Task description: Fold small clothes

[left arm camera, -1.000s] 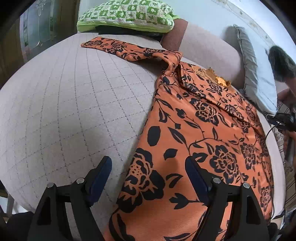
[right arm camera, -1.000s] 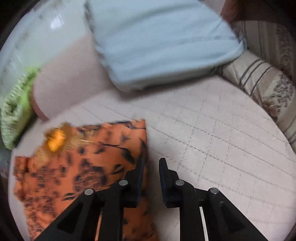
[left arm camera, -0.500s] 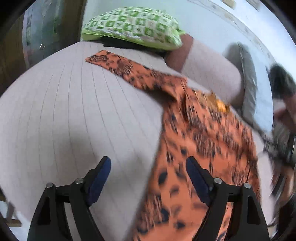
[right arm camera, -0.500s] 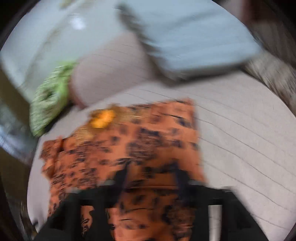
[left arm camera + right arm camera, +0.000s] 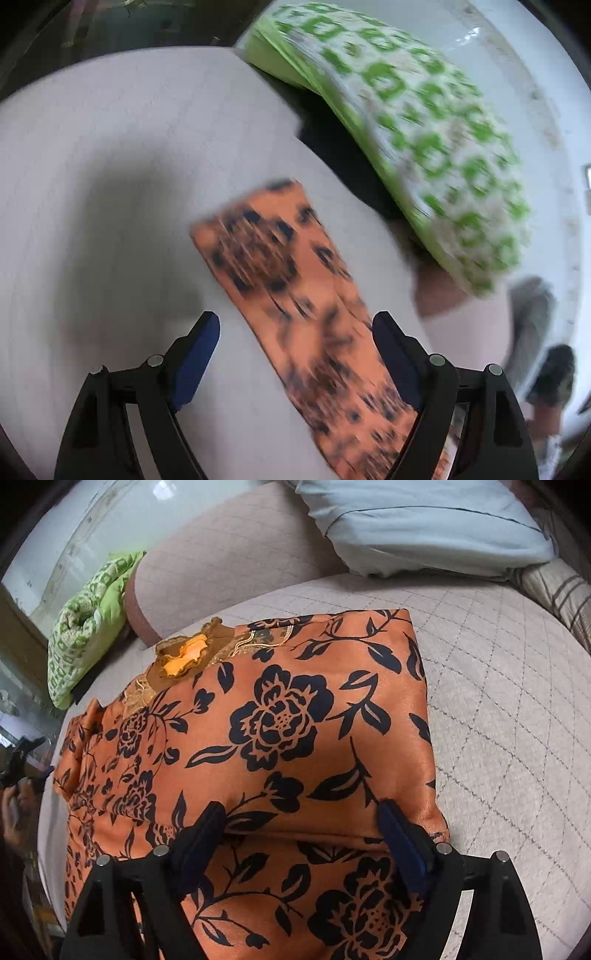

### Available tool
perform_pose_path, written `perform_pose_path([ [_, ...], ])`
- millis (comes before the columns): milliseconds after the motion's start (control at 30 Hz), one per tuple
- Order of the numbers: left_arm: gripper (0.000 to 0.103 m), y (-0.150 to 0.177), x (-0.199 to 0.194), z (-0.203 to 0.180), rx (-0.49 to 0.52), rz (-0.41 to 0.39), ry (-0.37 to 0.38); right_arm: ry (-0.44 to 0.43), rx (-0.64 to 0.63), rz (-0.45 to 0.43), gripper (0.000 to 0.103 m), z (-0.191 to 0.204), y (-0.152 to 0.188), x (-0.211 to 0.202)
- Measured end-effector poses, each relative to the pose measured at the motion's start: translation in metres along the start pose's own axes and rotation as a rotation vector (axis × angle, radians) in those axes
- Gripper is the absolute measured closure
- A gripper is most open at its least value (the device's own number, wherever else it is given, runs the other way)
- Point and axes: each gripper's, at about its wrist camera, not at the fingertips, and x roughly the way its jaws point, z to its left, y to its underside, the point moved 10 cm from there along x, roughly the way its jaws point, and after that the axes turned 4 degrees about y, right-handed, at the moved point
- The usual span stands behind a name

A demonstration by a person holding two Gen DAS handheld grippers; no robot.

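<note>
Blurring spoils most of the left wrist view, so the pattern on the orange sleeve point(image 5: 295, 291) is only dark smears there, and its lower end is cut off behind the right finger of the left tongs point(image 5: 295, 354). These tongs are spread wide above the sleeve, which lies flat between them; the pads do not press on it. In the right wrist view the orange garment point(image 5: 280, 738), printed with black roses and leaves, lies folded on the bed point(image 5: 509, 709), its right edge a neat fold and its near part hidden under the black frame of the right tongs point(image 5: 299, 834). These are also spread wide, with the cloth under them; if the tips touch it, I cannot tell. At the neck there is a small orange flower ornament point(image 5: 184, 653) with gold trim. At the far left edge a hand point(image 5: 18, 812) with a dark tool is only partly visible. The bed cover is pale grey-pink with a quilted diamond pattern. A green and white checked pillow point(image 5: 424, 122) lies at the head, a light blue pillow point(image 5: 424, 524) leans further right, and a striped cushion point(image 5: 561, 590) is cut off by the edge. A white wall stands behind. No readable writing or label is visible.
</note>
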Motion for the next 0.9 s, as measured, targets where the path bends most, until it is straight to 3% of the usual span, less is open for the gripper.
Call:
perform_pose_path([
  [100, 0.018, -0.008, 0.012, 0.018, -0.022, -0.007, -0.051, -0.009, 0.003, -0.001, 0.016, -0.003, 0.000, -0.004],
  [333, 0.018, -0.026, 0.031, 0.006, 0.039, -0.033, -0.095, 0.018, -0.007, -0.021, 0.015, -0.002, -0.001, -0.002],
  [367, 0.029, -0.027, 0.032, 0.005, 0.051, -0.039, -0.113, 0.020, -0.008, -0.024, 0.015, -0.001, -0.001, -0.002],
  [400, 0.071, -0.028, 0.036, 0.003, 0.071, -0.041, -0.151, 0.020, -0.006, -0.022, 0.015, -0.001, -0.001, -0.001],
  [433, 0.100, -0.025, 0.041, 0.004, 0.090, -0.002, -0.175, 0.019, -0.003, -0.022, 0.015, -0.001, -0.001, -0.001],
  [467, 0.096, -0.022, 0.043, 0.007, 0.085, 0.021, -0.181, 0.018, -0.001, -0.018, 0.015, -0.001, -0.001, -0.002],
  [567, 0.097, -0.024, 0.027, -0.004, 0.146, -0.037, -0.239, 0.022, -0.004, -0.009, 0.015, 0.000, -0.002, 0.001],
  [667, 0.097, -0.019, -0.006, -0.064, 0.284, -0.109, -0.219, 0.025, -0.007, -0.005, 0.014, 0.001, -0.002, 0.001],
  [767, 0.097, 0.013, -0.058, -0.166, 0.492, -0.190, -0.122, 0.004, 0.006, -0.011, 0.014, 0.001, -0.005, -0.002],
  [900, 0.096, 0.115, -0.127, -0.302, 0.726, -0.257, 0.053, -0.052, 0.075, -0.053, 0.017, -0.006, -0.008, -0.017],
])
